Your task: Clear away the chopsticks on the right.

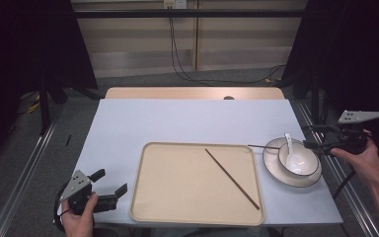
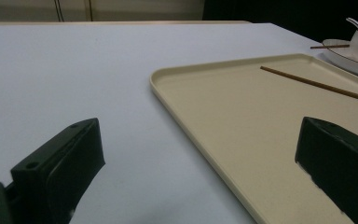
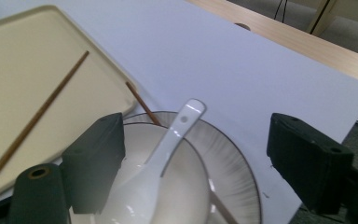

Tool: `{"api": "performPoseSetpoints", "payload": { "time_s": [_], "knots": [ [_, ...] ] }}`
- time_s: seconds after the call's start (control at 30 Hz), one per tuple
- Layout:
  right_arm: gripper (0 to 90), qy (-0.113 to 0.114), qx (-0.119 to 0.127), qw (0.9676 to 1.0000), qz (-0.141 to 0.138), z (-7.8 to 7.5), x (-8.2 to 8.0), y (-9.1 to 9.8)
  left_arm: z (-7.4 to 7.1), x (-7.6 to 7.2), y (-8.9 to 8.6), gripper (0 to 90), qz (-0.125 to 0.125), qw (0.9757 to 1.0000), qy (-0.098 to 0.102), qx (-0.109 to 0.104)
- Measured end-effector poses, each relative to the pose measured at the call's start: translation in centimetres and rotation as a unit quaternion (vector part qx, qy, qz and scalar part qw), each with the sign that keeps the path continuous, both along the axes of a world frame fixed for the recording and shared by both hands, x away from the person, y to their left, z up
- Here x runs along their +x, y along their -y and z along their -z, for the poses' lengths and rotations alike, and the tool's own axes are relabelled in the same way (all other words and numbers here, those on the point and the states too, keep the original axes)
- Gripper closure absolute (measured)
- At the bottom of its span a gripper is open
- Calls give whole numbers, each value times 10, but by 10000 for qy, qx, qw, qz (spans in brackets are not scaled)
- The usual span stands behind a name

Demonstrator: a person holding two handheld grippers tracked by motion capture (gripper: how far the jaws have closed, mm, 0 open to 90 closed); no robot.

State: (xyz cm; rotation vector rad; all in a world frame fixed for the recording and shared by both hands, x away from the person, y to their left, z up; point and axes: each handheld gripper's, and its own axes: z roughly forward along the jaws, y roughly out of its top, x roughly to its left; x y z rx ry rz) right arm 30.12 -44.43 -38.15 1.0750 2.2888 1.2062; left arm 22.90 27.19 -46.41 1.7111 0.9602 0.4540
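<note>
Fingers [image 3: 93, 168] astride spoon [image 3: 168, 149], bowl [image 3: 186, 196]

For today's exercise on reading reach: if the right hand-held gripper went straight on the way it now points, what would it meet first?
Probably the white spoon standing in the bowl: the right hand-held gripper is open with its jaws either side of them, though depth is hard to judge.

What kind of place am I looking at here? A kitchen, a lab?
Most likely a lab or recording studio, not a kitchen. Black curtains flank the table, cables trail across the floor from a wall socket, and the tray and bowl look staged on a plain white table cover.
</note>
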Motion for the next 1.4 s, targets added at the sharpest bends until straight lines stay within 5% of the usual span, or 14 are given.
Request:
{"api": "performPoseSetpoints", "payload": {
  "time_s": [0.17, 0.2, 0.23, 0.3, 0.4, 0.5, 0.67, 0.73, 0.93, 1.3, 1.33, 1.4],
  "knots": [
    [241, 107, -229, 9997, -44, 3, 16, 12, 0, 0, 0, 10, 20, 10000, -9, 6],
    [329, 91, -484, 9987, -94, 7, 22, 17, 0, 0, 0, 10, 19, 10000, -9, 10],
    [329, 91, -484, 9987, -94, 7, 22, 17, 0, 0, 0, 10, 15, 10000, -5, 20],
    [320, -30, -654, 9976, -224, 14, 32, 23, 0, 0, 0, 10, 18, 10000, -3, 24],
    [421, -249, -1030, 9939, -316, 25, 41, 32, 0, 0, -1, 10, -15, 10000, -5, 37],
    [447, -322, -1124, 9924, -382, 29, 44, 37, 0, 0, -1, 9, -8, 10000, -9, 20],
    [512, -664, -1522, 9825, -842, 39, 42, 33, 1, 1, 0, 9, 9, 10000, -19, -21],
    [538, -697, -1592, 9791, -1052, 43, 43, 30, 0, 0, 0, 10, 24, 10000, -5, 43],
    [607, -601, -1693, 9765, -1194, 46, 42, 25, 1, 0, 0, 9, 3, 10000, -27, -6],
    [665, -896, -1663, 9709, -1469, 42, 41, 31, 1, 0, -1, 10, 21, 10000, -29, 20],
    [667, -984, -1786, 9662, -1580, 44, 39, 30, 1, 0, 0, 10, 10, 10000, -30, -14],
    [675, -1024, -1881, 9639, -1580, 48, 36, 28, 1, 1, 0, 10, 42, 10000, -25, 50]
  ]
}}
